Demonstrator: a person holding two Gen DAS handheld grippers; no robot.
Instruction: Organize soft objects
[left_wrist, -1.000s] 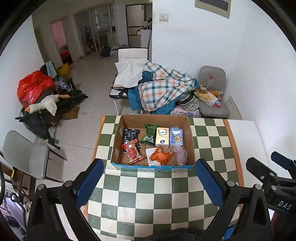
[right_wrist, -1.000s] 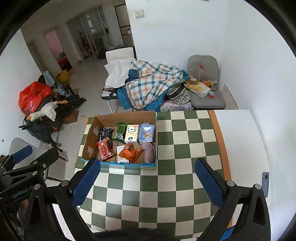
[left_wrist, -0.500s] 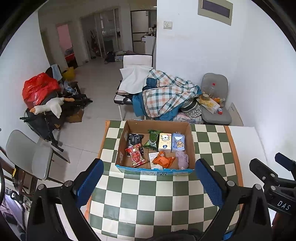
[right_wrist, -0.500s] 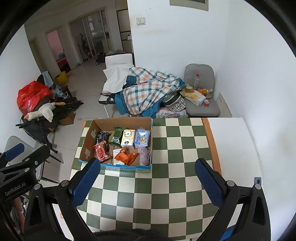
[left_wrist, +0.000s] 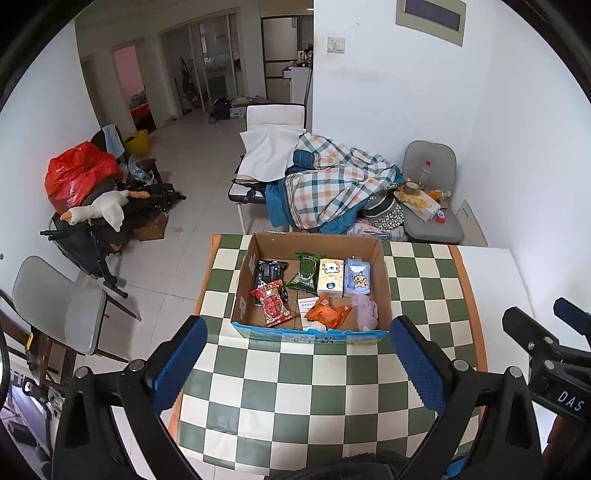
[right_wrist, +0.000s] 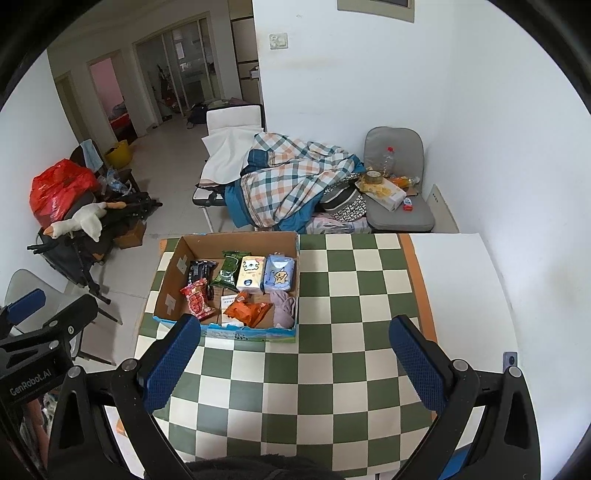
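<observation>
Sitting at the far left of the checkered table (left_wrist: 332, 387), the cardboard box (left_wrist: 243, 295) holds the soft goods: a red packet (left_wrist: 272, 303), an orange packet (left_wrist: 327, 314), a green pouch (left_wrist: 306, 270), two tissue packs (left_wrist: 330, 277) and a lilac cloth (left_wrist: 365, 311). Left gripper (left_wrist: 297, 360) and right gripper (right_wrist: 295, 360) hover above the table short of the box, both spread wide and empty.

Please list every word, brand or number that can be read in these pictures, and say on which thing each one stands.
"DAS": on the right gripper body, cut off by the picture's edge in the left wrist view.
"GenRobot.AI": on the left gripper body, in the right wrist view.
Print on the snack packets, the tissue packs and the cardboard box front edge: too small and blurred to read.
</observation>
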